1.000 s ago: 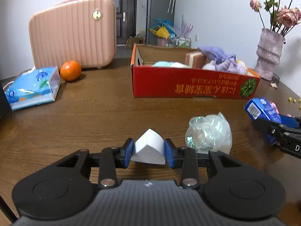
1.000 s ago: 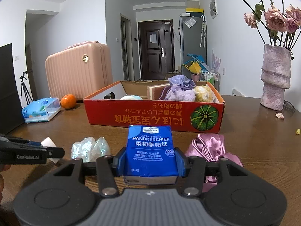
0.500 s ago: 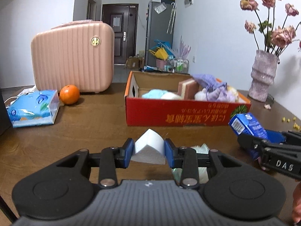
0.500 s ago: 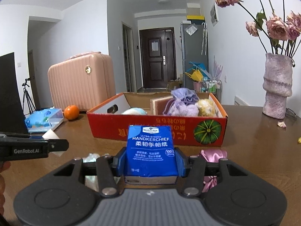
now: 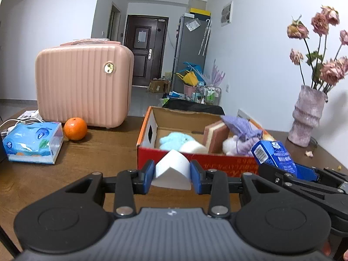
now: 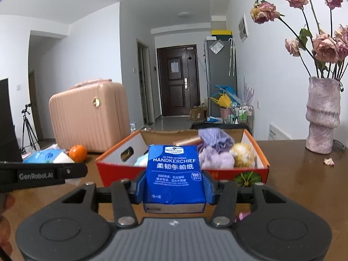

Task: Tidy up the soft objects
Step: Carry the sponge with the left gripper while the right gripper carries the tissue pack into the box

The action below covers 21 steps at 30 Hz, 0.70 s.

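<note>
The left gripper (image 5: 173, 175), black with blue pads, is clamped on a white wedge-shaped foam sponge (image 5: 173, 171), whose ridge points away from the camera; the sponge is held in the air in front of the near red wall of the open cardboard box (image 5: 195, 158). The right gripper (image 6: 174, 187) of the same make is pressed against both sides of a blue soft pack of handkerchief tissues (image 6: 175, 176), held upright with its printed face toward the camera, also raised just short of the box's near wall. In the left wrist view that pack shows tilted at the right, close to the box's front right corner. The box stands on a dark brown wooden table (image 5: 104, 152) and already holds a light blue fluffy item (image 5: 174, 140), a white rounded sponge (image 5: 193, 148), a pink and cream block sponge (image 5: 215, 138) standing on edge, a lilac knitted bundle (image 6: 215, 150) and a yellow fuzzy ball (image 6: 243, 154). To the left of the box lie an orange fruit (image 5: 75, 128) and a blue plastic-wrapped pack of tissues (image 5: 32, 142), with a ribbed pink hard-shell suitcase (image 5: 83, 87) behind them. A mottled pinkish vase (image 6: 323, 115) with dried roses stands at the table's far right. A scrap of shiny pink cloth (image 6: 242, 215) peeks out below the right gripper.
</note>
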{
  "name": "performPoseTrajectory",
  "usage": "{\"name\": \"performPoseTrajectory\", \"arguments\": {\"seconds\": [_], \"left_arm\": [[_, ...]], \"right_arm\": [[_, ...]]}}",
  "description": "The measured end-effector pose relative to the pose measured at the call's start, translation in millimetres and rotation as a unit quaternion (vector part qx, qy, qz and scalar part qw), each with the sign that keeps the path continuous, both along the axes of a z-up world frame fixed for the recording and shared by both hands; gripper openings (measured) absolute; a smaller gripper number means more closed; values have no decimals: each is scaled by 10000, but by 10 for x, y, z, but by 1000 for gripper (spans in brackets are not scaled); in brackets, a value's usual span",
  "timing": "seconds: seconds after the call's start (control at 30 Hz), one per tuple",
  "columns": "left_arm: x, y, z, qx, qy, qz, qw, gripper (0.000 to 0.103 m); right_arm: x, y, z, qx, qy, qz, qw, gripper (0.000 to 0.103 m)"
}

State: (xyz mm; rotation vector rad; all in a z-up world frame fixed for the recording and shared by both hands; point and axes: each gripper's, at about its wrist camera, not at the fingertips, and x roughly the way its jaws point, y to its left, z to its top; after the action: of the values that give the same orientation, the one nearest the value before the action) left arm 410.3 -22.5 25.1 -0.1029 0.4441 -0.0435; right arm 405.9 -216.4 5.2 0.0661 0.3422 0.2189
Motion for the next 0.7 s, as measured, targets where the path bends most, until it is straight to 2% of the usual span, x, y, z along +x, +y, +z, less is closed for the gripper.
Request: {"name": "performPoseTrajectory", "arguments": {"seconds": [0.4,0.7], "left_arm": [[417,50,200,-304,-285,192,9989,37],[809,2,170,-310,-225,109,9992,37]], "right_arm": [[447,12,167,62,-171,-244,9995,50],[836,8,171,-85,-118,-336,9993,50]]}}
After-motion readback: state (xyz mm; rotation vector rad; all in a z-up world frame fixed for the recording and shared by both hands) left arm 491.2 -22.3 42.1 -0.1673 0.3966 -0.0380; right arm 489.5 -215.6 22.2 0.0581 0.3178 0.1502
